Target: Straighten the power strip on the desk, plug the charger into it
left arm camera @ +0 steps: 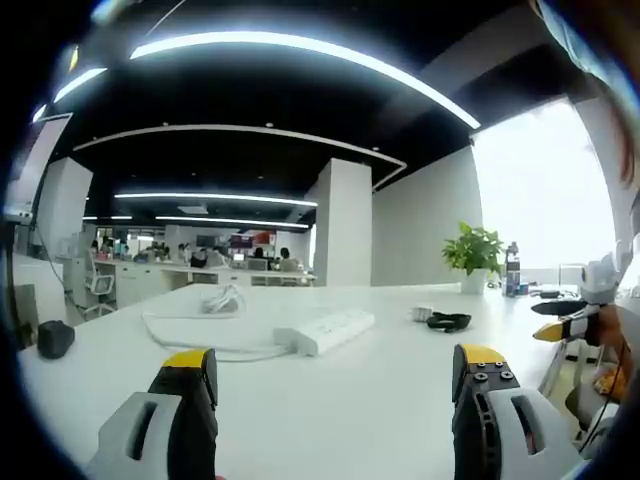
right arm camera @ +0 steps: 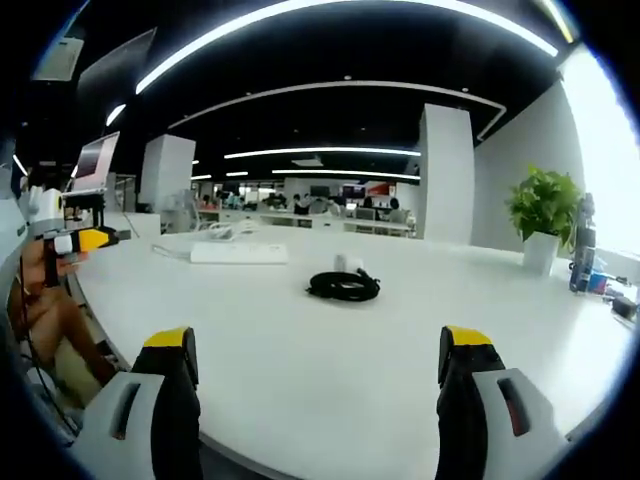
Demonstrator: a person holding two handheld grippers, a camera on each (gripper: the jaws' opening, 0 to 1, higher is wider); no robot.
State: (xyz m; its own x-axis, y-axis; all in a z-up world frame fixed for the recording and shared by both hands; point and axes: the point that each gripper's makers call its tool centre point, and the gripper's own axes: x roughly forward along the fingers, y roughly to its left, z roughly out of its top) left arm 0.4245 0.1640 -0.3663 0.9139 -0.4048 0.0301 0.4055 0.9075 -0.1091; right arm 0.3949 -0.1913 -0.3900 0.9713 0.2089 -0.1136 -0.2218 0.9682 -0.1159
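Observation:
A white power strip lies askew on the white desk, its white cable curling off to the left. The same power strip sits far back left in the right gripper view. The charger is a small white block with a coiled black cable; in the left gripper view the charger and its black cable lie right of the strip. My left gripper is open and empty, short of the strip. My right gripper is open and empty, short of the cable.
A potted plant and a bottle stand at the desk's far right edge. A dark mouse-like object rests at the left. The other gripper enters from the right. Office desks and people fill the background.

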